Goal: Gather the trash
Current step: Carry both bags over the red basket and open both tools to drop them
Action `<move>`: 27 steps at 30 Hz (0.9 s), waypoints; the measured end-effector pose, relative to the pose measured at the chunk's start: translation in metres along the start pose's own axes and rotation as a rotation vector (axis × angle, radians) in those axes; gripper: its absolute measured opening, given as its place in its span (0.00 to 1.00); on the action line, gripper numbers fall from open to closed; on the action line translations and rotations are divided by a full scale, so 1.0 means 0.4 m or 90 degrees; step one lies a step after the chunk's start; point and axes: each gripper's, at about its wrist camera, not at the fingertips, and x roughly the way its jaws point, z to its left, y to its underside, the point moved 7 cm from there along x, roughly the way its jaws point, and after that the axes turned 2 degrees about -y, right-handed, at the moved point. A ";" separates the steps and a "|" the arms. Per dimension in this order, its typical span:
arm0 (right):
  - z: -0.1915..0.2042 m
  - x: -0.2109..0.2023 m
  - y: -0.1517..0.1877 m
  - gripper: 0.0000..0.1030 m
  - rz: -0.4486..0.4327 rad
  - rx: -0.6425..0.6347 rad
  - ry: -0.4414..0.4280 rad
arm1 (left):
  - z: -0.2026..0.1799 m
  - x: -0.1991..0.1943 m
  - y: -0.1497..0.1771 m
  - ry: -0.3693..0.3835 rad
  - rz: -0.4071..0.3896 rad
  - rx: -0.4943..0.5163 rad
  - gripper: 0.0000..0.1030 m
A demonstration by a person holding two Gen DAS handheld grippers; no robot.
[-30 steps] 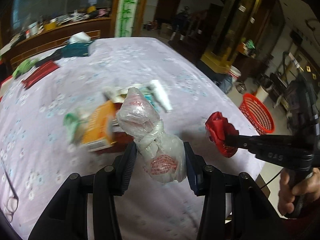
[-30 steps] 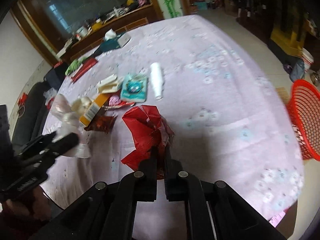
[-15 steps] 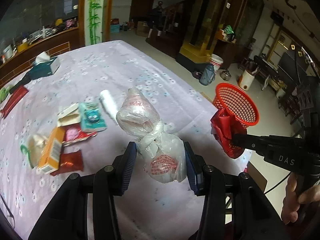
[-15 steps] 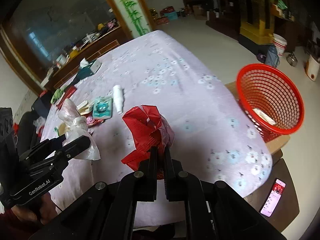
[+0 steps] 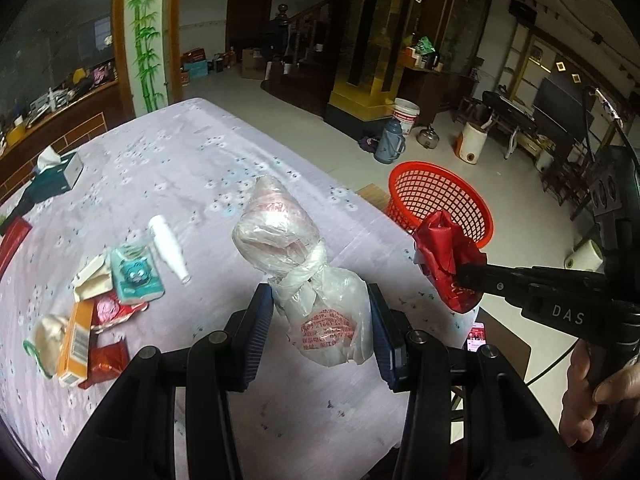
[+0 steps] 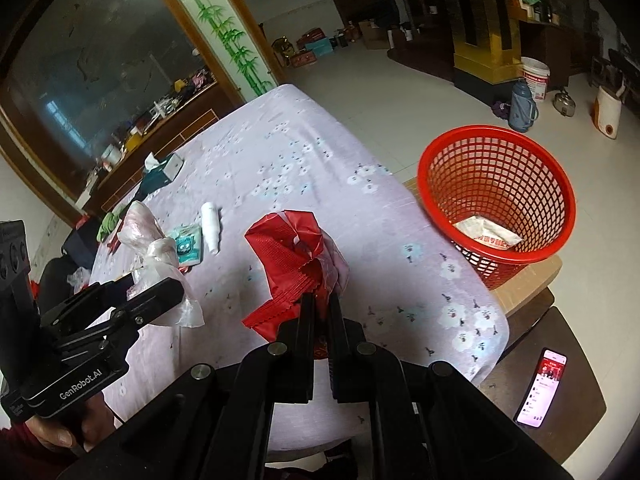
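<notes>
My left gripper (image 5: 318,312) is shut on a knotted clear plastic bag (image 5: 304,264) with red print, held above the table. The same bag (image 6: 154,248) shows at the left of the right wrist view. My right gripper (image 6: 320,300) is shut on a crumpled red plastic bag (image 6: 294,252), which also appears as a red bundle (image 5: 446,256) in the left wrist view, near the table's right edge. A red mesh basket (image 6: 500,192) stands on a low wooden stool beyond that edge, with a white wrapper (image 6: 486,234) inside.
On the lilac flowered tablecloth (image 5: 192,160) lie a white bottle (image 5: 168,246), a teal packet (image 5: 134,276), an orange box (image 5: 76,344), red wrappers and a tissue box (image 5: 56,176). A lit phone (image 6: 542,386) rests on a dark stool. Flask, bucket and kettle stand on the floor.
Both grippers have swung right with their bags, away from the trash pile and toward the table's right edge. The red basket has come fully into view and nearer.
</notes>
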 end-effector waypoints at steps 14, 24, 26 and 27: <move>-0.093 -0.041 -0.045 0.06 -0.032 0.040 0.007 | -0.080 0.038 -0.066 0.012 -0.006 0.053 0.44; -0.199 -0.081 -0.091 0.06 -0.062 0.092 0.028 | -0.169 0.091 -0.122 0.043 0.002 0.087 0.44; -0.230 -0.089 -0.101 0.06 -0.067 0.112 0.037 | -0.192 0.107 -0.134 0.052 0.003 0.092 0.44; -0.250 -0.093 -0.105 0.06 -0.069 0.123 0.045 | -0.202 0.113 -0.140 0.055 0.004 0.095 0.44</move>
